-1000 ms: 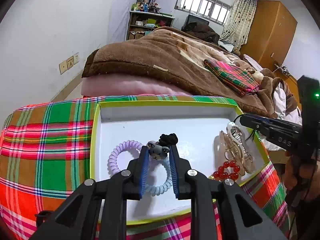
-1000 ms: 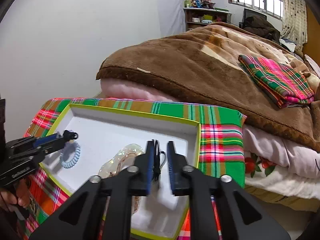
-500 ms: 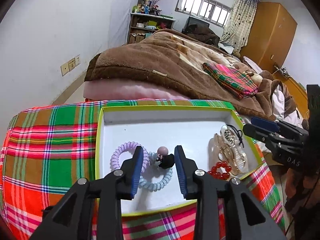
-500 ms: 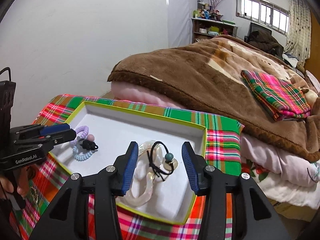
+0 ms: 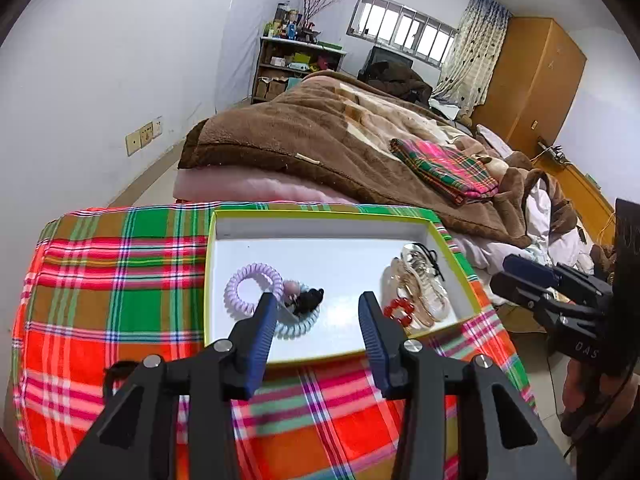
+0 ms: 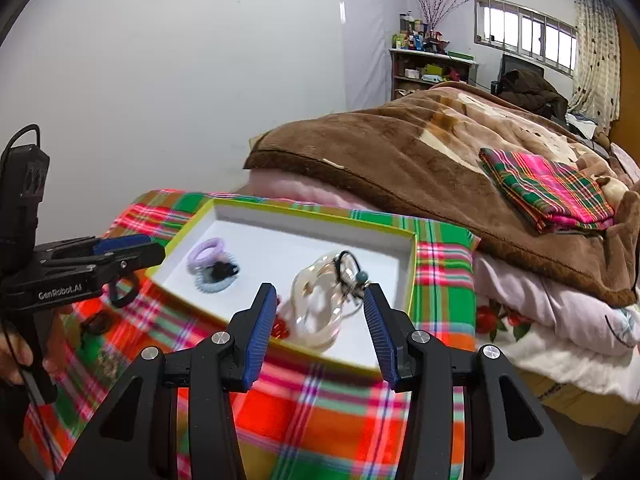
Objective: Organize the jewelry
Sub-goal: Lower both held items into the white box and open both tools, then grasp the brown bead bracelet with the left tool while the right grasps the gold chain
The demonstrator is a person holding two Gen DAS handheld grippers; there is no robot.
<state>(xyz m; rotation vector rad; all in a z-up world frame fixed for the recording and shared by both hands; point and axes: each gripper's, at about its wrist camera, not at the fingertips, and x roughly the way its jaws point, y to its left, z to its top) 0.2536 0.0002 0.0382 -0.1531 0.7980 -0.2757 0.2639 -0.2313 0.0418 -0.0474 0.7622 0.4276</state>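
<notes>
A white tray with a lime rim (image 5: 320, 214) (image 6: 412, 268) sits on a plaid cloth. In it lie a purple coil hair tie (image 5: 253, 288) (image 6: 208, 251), a pale blue coil tie (image 5: 298, 326) with a black charm tie (image 5: 308, 300) (image 6: 222, 271) on it, a red bead bracelet (image 5: 398, 312), clear hair claws (image 5: 420, 284) (image 6: 320, 304) and a black cord tie (image 5: 432, 260) (image 6: 348, 276). My left gripper (image 5: 318, 316) is open and empty, above the tray's near edge. My right gripper (image 6: 320, 308) is open and empty, over the claws.
The plaid-covered surface (image 5: 120, 280) ends at a bed with a brown blanket (image 5: 320, 140) and a folded plaid cloth (image 5: 444, 168). Small dark items (image 6: 96, 322) lie on the cloth left of the tray. A wall stands on the left.
Both grippers opened, released the charm tie and the black cord tie into the tray, then drew back and up from it.
</notes>
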